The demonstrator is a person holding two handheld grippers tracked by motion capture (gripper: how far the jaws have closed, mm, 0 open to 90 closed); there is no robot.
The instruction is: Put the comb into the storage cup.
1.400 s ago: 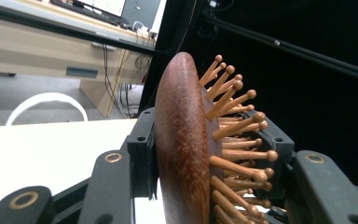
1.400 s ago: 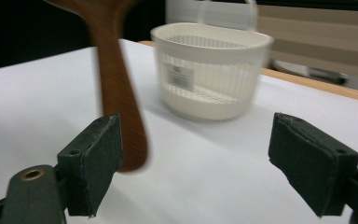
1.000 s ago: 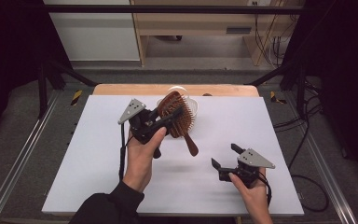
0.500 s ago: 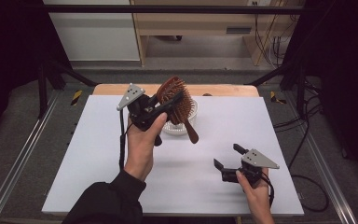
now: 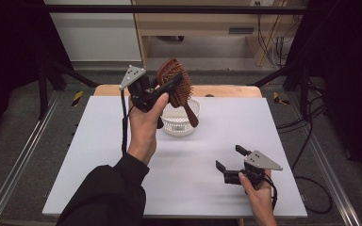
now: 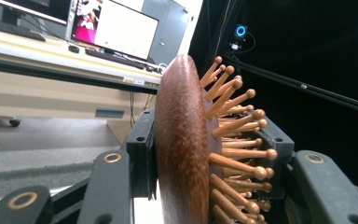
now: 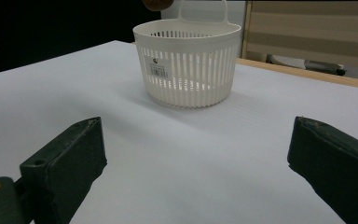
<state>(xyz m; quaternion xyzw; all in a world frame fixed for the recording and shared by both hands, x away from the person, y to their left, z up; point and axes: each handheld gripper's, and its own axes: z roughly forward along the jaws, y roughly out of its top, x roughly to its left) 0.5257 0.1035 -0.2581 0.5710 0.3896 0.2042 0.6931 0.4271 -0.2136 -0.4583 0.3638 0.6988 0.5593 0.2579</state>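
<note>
My left gripper is shut on the head of a brown wooden hairbrush, held up in the air above a white slatted basket. The brush's handle slants down toward the basket's right rim. In the left gripper view the brush head stands edge-on between the jaws, its wooden pins pointing right. My right gripper rests low over the white table at the front right, open, with nothing between its fingers. In the right gripper view the basket stands ahead on the table.
A wooden strip runs along the table's far edge. Metal rails flank the table on both sides. Cables lie on the floor at the right. A desk with monitors stands beyond the table.
My left gripper has lifted the hairbrush up and away from the table, now higher over the basket. The right gripper has stayed where it was.
</note>
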